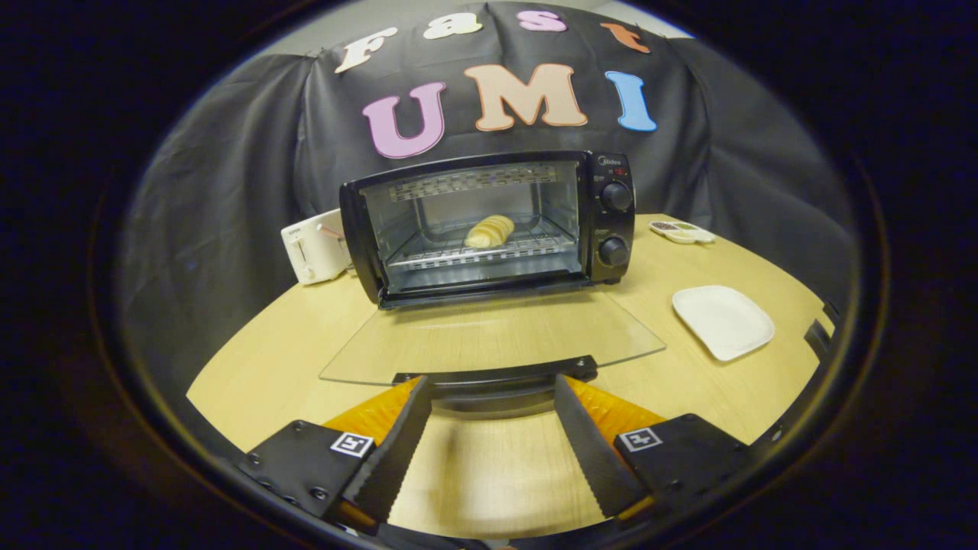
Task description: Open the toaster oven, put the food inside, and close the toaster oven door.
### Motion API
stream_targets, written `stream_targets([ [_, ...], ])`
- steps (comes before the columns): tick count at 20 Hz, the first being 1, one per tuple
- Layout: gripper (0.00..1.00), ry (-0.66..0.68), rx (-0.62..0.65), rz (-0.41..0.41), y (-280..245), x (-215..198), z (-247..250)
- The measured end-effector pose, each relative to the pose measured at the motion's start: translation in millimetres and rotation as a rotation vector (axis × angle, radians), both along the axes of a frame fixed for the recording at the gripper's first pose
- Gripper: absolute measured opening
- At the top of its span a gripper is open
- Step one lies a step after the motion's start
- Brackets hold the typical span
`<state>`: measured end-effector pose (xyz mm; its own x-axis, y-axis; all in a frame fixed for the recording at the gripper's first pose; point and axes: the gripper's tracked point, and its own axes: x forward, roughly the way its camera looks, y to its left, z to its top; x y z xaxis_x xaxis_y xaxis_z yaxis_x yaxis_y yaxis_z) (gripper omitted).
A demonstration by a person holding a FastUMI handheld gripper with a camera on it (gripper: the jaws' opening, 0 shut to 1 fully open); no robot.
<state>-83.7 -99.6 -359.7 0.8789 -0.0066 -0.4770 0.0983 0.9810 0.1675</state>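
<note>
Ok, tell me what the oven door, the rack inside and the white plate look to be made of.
Oven door: clear glass, since the wood table shows through it, with a dark handle, probably plastic, just ahead of the open jaws of the gripper. Rack: shiny metal wire. White plate: matte, likely ceramic or plastic; cannot tell which.
</note>
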Motion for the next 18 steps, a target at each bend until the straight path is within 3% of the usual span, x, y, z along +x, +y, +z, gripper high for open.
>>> stream_targets([
  [5, 1.00, -0.026, -0.026, 0.013, -0.2, 4.7, 11.5],
  [18, 1.00, 0.117, -0.008, 0.012, 0.4, -21.9, -41.9],
])
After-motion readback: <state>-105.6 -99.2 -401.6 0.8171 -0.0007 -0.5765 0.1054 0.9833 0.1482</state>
